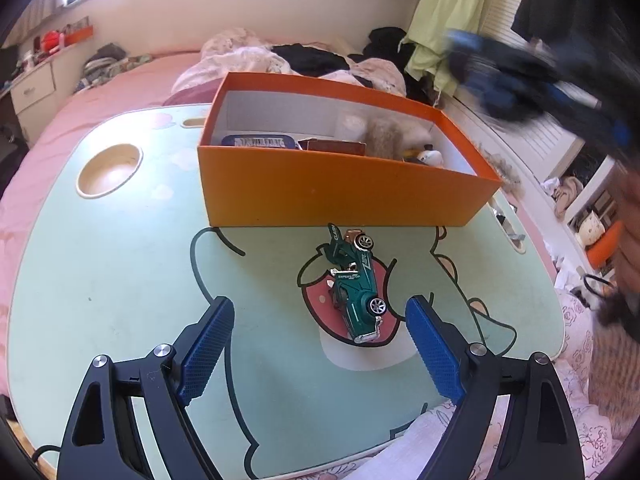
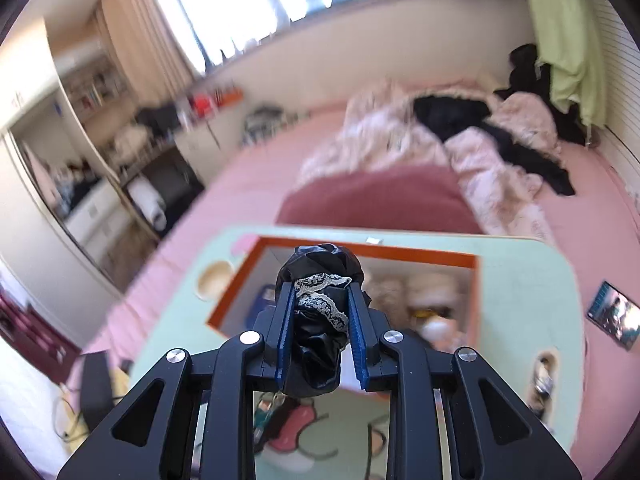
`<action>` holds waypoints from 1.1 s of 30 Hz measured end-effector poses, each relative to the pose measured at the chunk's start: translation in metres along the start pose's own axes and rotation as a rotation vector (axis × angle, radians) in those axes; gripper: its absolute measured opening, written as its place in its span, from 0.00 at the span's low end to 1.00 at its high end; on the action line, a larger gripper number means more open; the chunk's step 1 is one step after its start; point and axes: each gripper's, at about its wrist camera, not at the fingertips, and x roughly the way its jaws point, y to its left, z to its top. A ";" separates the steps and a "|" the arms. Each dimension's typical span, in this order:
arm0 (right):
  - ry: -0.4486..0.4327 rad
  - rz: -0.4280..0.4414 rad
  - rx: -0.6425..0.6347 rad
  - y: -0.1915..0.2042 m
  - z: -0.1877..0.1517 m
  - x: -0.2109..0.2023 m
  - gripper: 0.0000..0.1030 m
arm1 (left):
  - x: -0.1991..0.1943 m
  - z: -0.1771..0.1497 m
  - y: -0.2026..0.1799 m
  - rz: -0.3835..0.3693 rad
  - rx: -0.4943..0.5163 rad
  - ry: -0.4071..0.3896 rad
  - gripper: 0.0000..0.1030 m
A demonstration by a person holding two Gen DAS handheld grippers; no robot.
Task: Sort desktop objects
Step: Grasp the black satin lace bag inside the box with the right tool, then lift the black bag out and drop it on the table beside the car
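Note:
A green toy car [image 1: 357, 286] lies on its side on the pale green lap table [image 1: 120, 280], just in front of the orange box [image 1: 340, 196]. My left gripper [image 1: 320, 312] is open, its blue fingers on either side of the car's near end without touching it. In the right wrist view, my right gripper [image 2: 321, 294] is shut on a black scrunchie with lace trim [image 2: 320, 304], held above the table in front of the orange box [image 2: 360, 252]. In the left wrist view the right gripper [image 1: 520, 80] shows as a blur at the upper right.
The box holds a blue tin [image 1: 260, 142], a brown packet [image 1: 332, 146], a furry item [image 1: 384, 136] and a small figure [image 1: 430, 156]. A round cup recess [image 1: 110, 170] lies left of the box. A phone [image 2: 614, 320] rests on the table's right. Pink bedding surrounds the table.

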 end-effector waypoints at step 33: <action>0.211 -0.191 -0.310 -0.009 -0.159 0.069 1.00 | 0.003 -0.002 0.003 0.006 -0.036 0.000 0.85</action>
